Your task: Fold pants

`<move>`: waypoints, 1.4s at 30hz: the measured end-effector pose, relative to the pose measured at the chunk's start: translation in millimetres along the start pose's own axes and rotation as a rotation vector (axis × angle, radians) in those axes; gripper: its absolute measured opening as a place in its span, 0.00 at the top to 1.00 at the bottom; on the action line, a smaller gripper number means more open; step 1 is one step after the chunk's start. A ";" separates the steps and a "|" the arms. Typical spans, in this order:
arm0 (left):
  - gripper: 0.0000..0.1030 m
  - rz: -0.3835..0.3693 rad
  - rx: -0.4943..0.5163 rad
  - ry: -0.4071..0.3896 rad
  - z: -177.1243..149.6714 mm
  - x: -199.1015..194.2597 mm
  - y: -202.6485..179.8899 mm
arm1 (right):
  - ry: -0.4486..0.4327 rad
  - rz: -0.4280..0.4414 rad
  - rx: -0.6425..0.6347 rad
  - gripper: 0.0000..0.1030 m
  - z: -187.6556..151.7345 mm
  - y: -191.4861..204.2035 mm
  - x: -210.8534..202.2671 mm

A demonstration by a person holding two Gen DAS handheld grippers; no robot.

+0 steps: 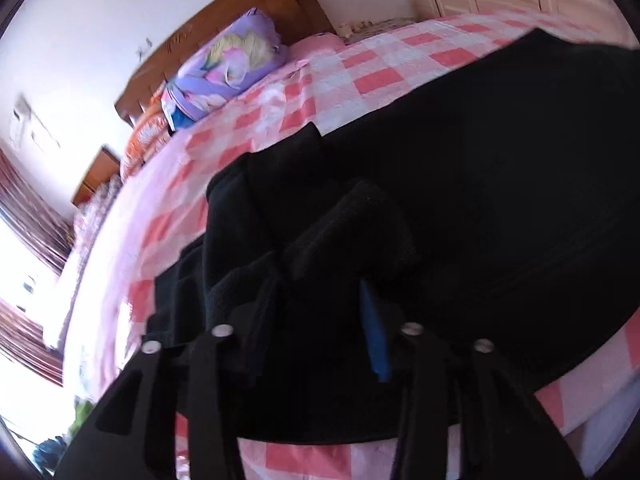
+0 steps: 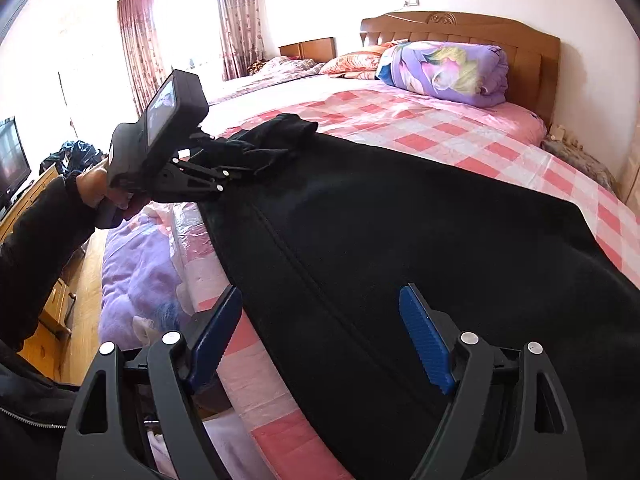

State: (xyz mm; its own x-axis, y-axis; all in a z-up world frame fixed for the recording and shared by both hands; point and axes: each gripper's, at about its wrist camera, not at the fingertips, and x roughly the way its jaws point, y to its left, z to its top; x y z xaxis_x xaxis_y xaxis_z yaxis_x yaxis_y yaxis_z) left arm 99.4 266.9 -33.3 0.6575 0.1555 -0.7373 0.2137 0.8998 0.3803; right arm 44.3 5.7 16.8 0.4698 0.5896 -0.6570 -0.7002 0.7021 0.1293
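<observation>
Black pants [image 2: 420, 216]: spread flat along the near edge of the bed [image 2: 460, 136], on the pink checked sheet, one end bunched toward the far left.
Left gripper [image 1: 320, 304]: jaws narrowed over that bunched fabric; cloth sits between the fingers, blue pad [image 1: 374, 336] partly hidden.
Right gripper [image 2: 320, 336]: jaws wide apart, straddling the pants at the near edge, holding nothing.
Rolled purple quilt [image 2: 444, 72]: against the headboard.

Bed [image 2: 460, 136] in pink checked sheet, black pants [image 2: 400, 240] spread across it, rolled purple quilt [image 2: 444, 72] by the headboard
</observation>
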 end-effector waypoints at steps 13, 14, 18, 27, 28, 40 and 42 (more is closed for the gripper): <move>0.74 -0.552 -1.443 -0.273 -156.9 7.9 198.2 | 0.002 0.008 0.102 0.24 -7.9 -19.3 -0.7; 0.65 -0.549 -1.465 -0.246 -163.2 12.5 201.0 | 0.002 0.005 0.098 0.23 -7.4 -18.9 -0.6; 0.59 -0.591 -1.466 -0.262 -169.7 12.9 202.1 | 0.000 0.007 0.084 0.23 -1.6 -16.0 0.2; 0.26 -0.395 -1.373 -0.228 -159.4 -4.9 189.1 | 0.140 -0.059 -0.018 0.18 -8.2 0.6 38.3; 0.24 -0.378 -1.375 -0.202 -160.7 -0.6 188.2 | 0.147 -0.061 -0.034 0.17 -9.3 3.6 38.2; 0.11 -0.255 -0.890 -0.276 -46.1 -77.2 92.3 | 0.044 -0.245 0.208 0.16 19.8 -92.4 -5.8; 0.10 -0.327 -0.700 -0.243 4.7 -74.6 40.3 | 0.027 -0.277 0.268 0.16 18.2 -112.9 -15.0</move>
State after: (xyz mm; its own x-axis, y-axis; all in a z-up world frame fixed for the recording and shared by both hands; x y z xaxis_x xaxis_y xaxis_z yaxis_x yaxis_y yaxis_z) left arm 62.4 289.7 39.6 0.7958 -0.1797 -0.5782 -0.0272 0.9434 -0.3306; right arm 126.1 -75.2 25.6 0.6051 0.3544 -0.7129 -0.3815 0.9150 0.1311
